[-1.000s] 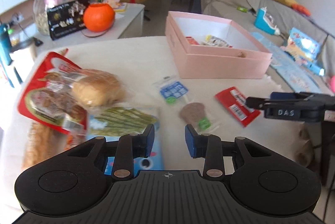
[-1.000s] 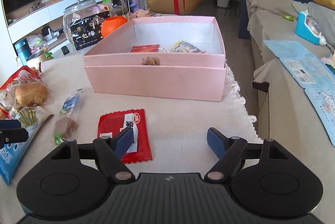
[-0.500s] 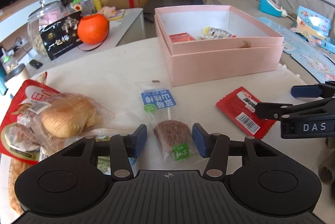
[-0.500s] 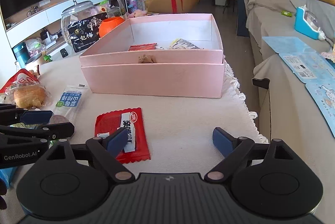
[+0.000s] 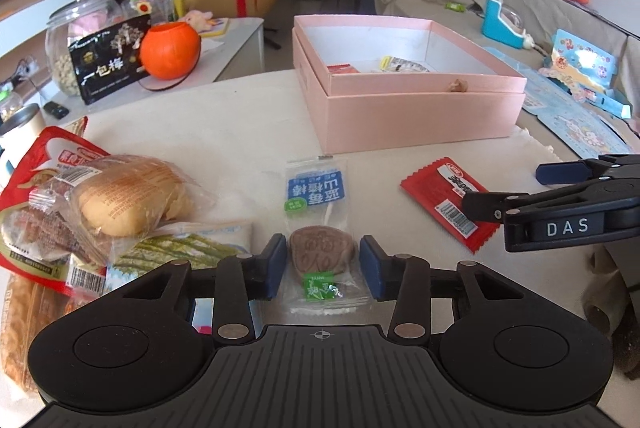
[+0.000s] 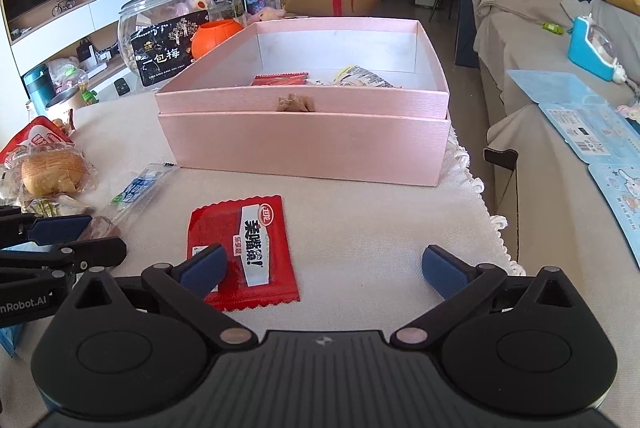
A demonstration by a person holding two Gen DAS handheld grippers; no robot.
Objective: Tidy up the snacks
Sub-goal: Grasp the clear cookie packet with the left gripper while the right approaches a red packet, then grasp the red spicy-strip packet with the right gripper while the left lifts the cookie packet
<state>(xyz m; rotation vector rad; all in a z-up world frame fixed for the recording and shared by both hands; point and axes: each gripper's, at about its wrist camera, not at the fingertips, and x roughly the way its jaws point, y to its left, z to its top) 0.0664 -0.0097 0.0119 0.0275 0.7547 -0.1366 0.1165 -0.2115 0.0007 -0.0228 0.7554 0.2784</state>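
A brown candy lollipop (image 5: 322, 255) in a clear wrapper with a blue label lies on the cream tablecloth. My left gripper (image 5: 323, 265) straddles it; its jaws are closing, with each pad still just beside the candy. A red snack packet (image 6: 244, 244) lies flat under my right gripper (image 6: 325, 265), whose jaws are opening wide and press on nothing. The left finger hangs over the packet's near corner. Behind stands the open pink box (image 6: 304, 148), holding a red packet and a white one. In the left wrist view the right gripper (image 5: 502, 188) hovers over the red packet (image 5: 444, 196).
A wrapped bun (image 5: 124, 200), a red bag (image 5: 36, 180) and a green-striped pack (image 5: 180, 248) crowd the table's left side. An orange pot (image 5: 170, 44) and a glass jar (image 5: 80, 28) stand on the cabinet behind. The fringed table edge (image 6: 488, 224) runs on the right, a sofa beyond it.
My left gripper came forward and down over the lollipop, opened, then narrowed around it. The right gripper kept its place while its jaws spread wider.
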